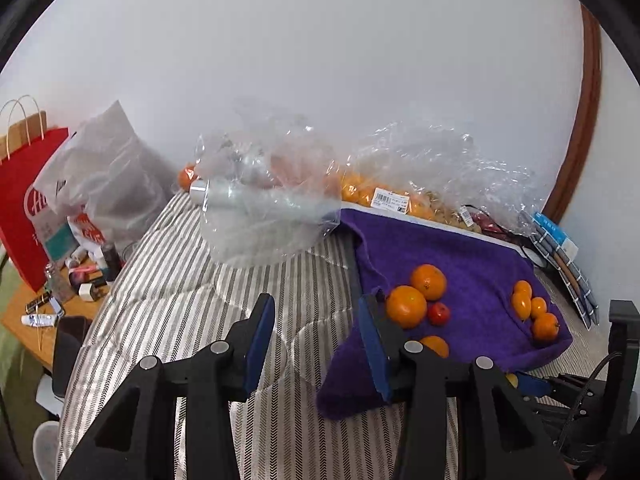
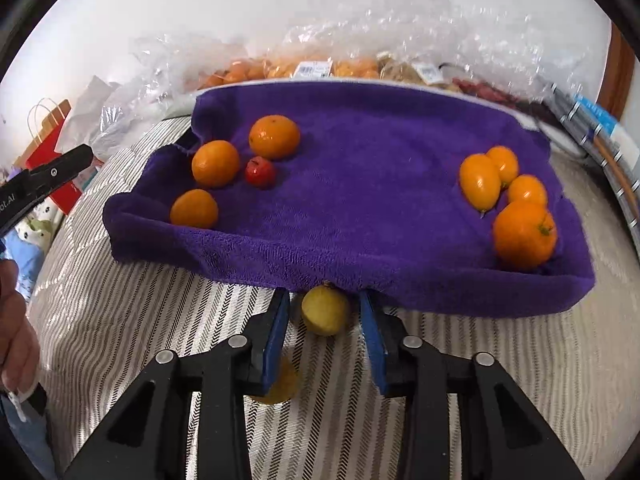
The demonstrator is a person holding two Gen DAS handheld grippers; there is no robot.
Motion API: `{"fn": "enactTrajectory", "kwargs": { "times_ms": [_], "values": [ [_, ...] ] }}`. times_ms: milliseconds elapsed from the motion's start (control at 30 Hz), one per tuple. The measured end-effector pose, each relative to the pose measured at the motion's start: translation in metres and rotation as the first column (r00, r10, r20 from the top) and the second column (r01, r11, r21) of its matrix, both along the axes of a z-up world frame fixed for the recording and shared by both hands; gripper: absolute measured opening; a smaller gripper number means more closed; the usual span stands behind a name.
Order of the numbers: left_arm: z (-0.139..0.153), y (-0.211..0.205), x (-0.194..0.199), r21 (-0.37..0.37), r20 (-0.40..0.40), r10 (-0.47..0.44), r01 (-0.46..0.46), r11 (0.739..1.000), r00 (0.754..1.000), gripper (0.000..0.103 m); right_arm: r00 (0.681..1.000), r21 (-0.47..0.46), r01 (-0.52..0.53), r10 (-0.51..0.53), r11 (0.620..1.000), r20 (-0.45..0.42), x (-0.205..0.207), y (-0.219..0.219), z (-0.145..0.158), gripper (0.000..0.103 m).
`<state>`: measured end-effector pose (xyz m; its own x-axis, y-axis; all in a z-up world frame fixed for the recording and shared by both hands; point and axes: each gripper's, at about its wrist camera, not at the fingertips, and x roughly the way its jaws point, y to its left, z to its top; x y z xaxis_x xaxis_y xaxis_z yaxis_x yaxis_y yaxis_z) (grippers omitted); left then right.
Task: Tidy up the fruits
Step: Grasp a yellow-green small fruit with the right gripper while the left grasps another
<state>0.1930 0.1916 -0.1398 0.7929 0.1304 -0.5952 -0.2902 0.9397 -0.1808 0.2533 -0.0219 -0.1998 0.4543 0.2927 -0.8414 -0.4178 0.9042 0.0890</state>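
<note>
A purple towel [image 2: 380,152] [image 1: 460,256] lies on the striped bedcover [image 2: 480,360]. Near its left end three oranges [image 2: 215,163] sit around a small red fruit [image 2: 260,172]. At its right end are several oblong orange fruits [image 2: 480,186] and a rounder one with a green stem [image 2: 524,236]. My right gripper [image 2: 325,300] points down at the towel's front edge. A small yellow fruit [image 2: 325,310] lies between its blue pads [image 2: 278,328], with a narrow gap on each side. A second yellow fruit [image 2: 280,384] lies blurred under the left finger. My left gripper [image 1: 316,302] hangs open over the bedcover, empty.
Clear plastic bags [image 1: 272,200] with more fruit [image 1: 360,192] line the wall behind the towel. A red paper bag [image 1: 20,208] and a small table [image 1: 24,312] with bottles stand at the left. Notebooks [image 1: 560,256] lean at the right. A person's hand [image 2: 16,320] shows at the left edge.
</note>
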Motion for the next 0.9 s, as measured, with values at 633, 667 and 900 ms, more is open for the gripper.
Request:
{"fn": "enactTrajectory", "kwargs": {
  "times_ms": [633, 667, 900],
  "values": [
    [-0.006, -0.066, -0.003, 0.107, -0.008, -0.240, 0.239, 0.965, 0.971, 0.041, 0.981, -0.042, 0.113, -0.105, 0.993, 0.163, -0.052, -0.114, 0.015, 0.024],
    [-0.007, -0.072, -0.005, 0.111, -0.006, -0.265, 0.264, 0.958, 0.964, 0.041, 0.979, -0.041, 0.121, -0.112, 0.992, 0.171, -0.054, -0.121, 0.014, 0.024],
    [-0.016, -0.126, -0.014, 0.071, -0.068, -0.476, 0.480, 0.874, 0.877, 0.050, 0.972, 0.013, 0.148, -0.147, 0.989, 0.183, -0.061, -0.152, 0.014, 0.024]
  ]
}}
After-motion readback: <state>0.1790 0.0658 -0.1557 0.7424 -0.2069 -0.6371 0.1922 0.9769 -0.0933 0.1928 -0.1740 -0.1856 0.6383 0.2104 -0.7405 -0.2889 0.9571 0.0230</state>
